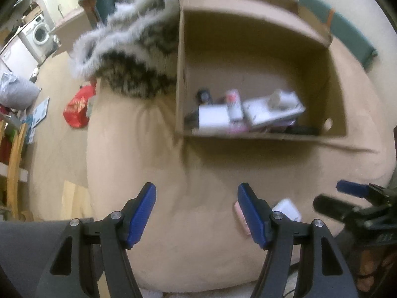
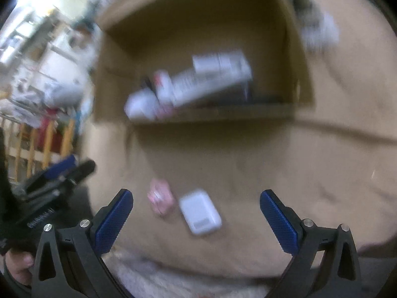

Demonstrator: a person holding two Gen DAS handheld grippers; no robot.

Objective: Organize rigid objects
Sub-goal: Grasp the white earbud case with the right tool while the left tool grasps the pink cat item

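An open cardboard box [image 1: 320,79] [image 2: 116,74] lies on a beige bed cover, with several small boxes and packets [image 1: 248,114] [image 2: 198,84] piled against its near wall. On the cover in front of it lie a small white box [image 2: 199,212] [image 1: 287,209] and a pink packet [image 2: 161,198] [image 1: 242,217]. My right gripper [image 2: 196,200] hangs open just above both, nothing between its blue pads. My left gripper [image 1: 196,196] is open and empty over bare cover, to the left of those two items. The right gripper [image 1: 347,193] shows at the left wrist view's right edge.
A fur-trimmed garment [image 1: 129,49] lies left of the box. A green cushion [image 1: 347,29] sits behind it. Beyond the bed are a red bag [image 1: 77,109], a washing machine [image 1: 39,34] and a wooden rail [image 2: 37,144]. The right wrist view is blurred.
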